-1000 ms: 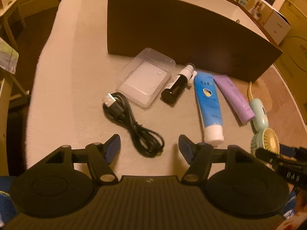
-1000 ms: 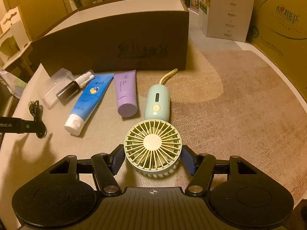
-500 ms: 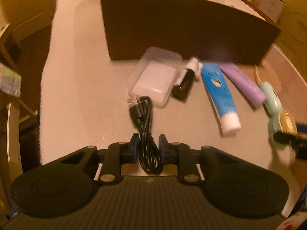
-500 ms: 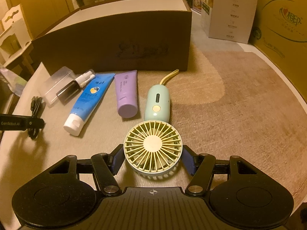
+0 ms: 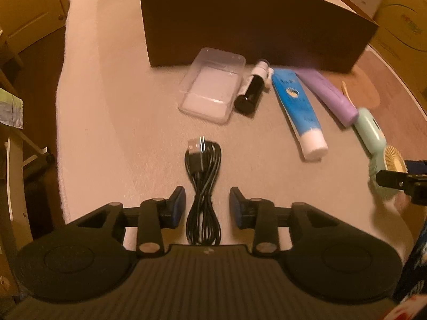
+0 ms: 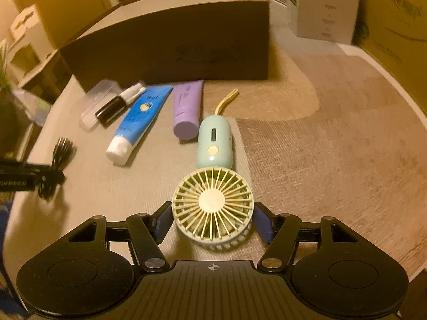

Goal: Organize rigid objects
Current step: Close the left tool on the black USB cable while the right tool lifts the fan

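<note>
The coiled black USB cable lies on the beige cloth-covered table, lengthwise between the 2 blue-padded fingers of the left gripper. The jaws have just been opening; they now stand narrowly apart, with a gap on each side of the cable, so neither pad presses on it. The cable's plug end points away from the gripper.

The small pale-green handheld fan lies flat with its round grille between the fingers of the right gripper. These jaws have just been opening slightly; the left pad sits at the grille's rim, the right pad just clear of it. The fan's handle extends away from the gripper, ending in a yellow strap.

Ahead of the left gripper lie a clear plastic case, a small black spray bottle with white cap, a blue tube with white cap and a purple tube, side by side. Beyond them stands a large brown cardboard box.
</note>
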`<state>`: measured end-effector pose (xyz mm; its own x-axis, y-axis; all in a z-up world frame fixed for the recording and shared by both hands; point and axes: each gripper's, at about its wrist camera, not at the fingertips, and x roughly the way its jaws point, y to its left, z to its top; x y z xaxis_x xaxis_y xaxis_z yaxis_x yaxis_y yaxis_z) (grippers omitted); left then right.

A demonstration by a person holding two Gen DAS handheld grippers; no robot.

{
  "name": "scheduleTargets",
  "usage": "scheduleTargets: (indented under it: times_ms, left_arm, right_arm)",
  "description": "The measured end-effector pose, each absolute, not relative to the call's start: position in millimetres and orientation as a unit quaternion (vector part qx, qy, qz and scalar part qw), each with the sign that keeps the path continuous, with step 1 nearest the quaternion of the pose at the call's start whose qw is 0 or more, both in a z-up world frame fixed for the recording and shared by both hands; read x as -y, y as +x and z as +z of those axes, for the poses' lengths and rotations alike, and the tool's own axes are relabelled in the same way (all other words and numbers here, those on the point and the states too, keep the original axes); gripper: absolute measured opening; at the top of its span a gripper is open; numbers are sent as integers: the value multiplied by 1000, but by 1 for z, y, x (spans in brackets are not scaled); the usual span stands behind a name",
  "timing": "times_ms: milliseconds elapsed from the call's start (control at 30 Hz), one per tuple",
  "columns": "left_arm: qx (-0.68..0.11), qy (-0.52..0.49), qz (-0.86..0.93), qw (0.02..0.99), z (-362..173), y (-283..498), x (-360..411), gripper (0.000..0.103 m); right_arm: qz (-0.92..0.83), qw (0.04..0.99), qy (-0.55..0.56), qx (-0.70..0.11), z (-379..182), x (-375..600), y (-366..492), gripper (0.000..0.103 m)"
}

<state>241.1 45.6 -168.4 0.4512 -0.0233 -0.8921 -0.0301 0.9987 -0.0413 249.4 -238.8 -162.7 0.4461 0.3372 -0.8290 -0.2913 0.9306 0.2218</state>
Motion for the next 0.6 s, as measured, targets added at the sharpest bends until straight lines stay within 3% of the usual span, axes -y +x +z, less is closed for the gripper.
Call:
scheduleTargets:
  times_ms: [367,467,600]
  left_arm:
    - [-522,5,15,853,-168,259,-39,26]
    - [-520,16,13,854,-169,259,-36,25]
    - [-519,15,13,854,-169,259,-36,25]
  right_arm:
    - [167,859,11,-483,-165,227,287,64]
    - [164,854,1,-493,-169,223,294,44]
    - [169,854,-5,-492,-169,220,292,34]
